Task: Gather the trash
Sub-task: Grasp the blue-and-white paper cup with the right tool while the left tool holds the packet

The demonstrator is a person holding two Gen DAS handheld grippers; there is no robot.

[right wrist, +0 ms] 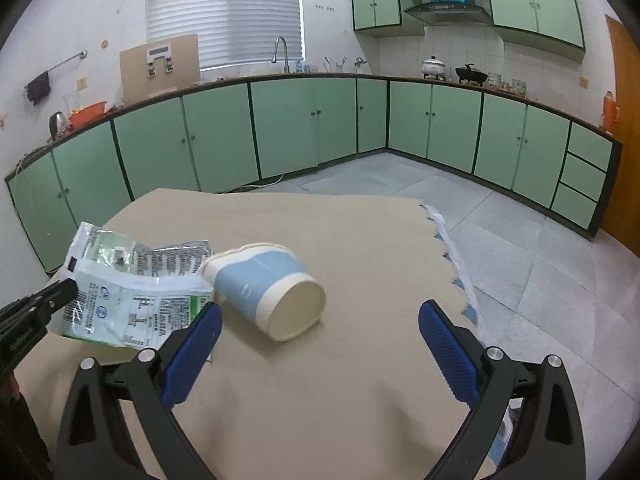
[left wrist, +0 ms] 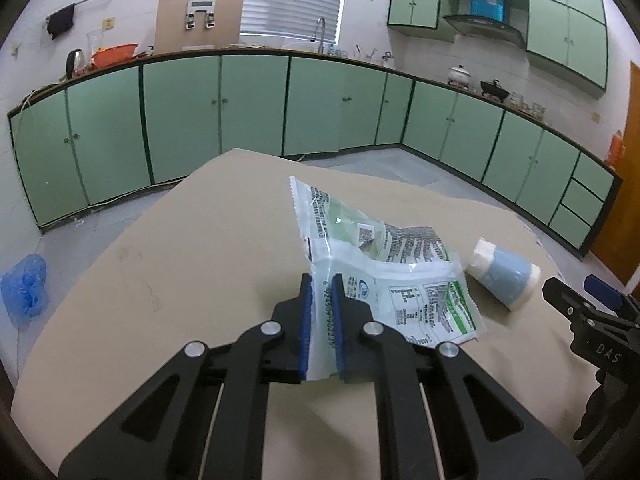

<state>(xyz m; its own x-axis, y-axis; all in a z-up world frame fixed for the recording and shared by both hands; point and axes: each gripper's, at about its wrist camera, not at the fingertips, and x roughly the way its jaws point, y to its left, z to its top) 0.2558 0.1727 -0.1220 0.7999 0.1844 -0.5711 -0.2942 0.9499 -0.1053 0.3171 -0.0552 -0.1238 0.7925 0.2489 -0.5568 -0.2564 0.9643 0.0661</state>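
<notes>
1. Only the left wrist view shows a crumpled blue plastic bag (left wrist: 24, 286) on the floor, well apart from the paper cup (left wrist: 505, 276) and to its left, beyond the edge of the beige table cover (left wrist: 192, 248).
2. Only the right wrist view shows the cup's cream base facing the camera and the torn right edge of the cover, well to the cup's right.
3. The left gripper (left wrist: 321, 292) points downward over the table, its blue pads clamped on the near edge of a clear-and-green printed plastic wrapper (left wrist: 384, 264). The wrapper lies just left of the cup, with its far end lifted off the cover.
4. The right gripper (right wrist: 320, 320) points downward too, its jaws spread wide with nothing between the pads. The cup (right wrist: 268, 288) lies on its side just beyond the left finger.
5. In the right view the wrapper (right wrist: 136, 280) touches or nearly touches the cup's rim; which one cannot be told.
</notes>
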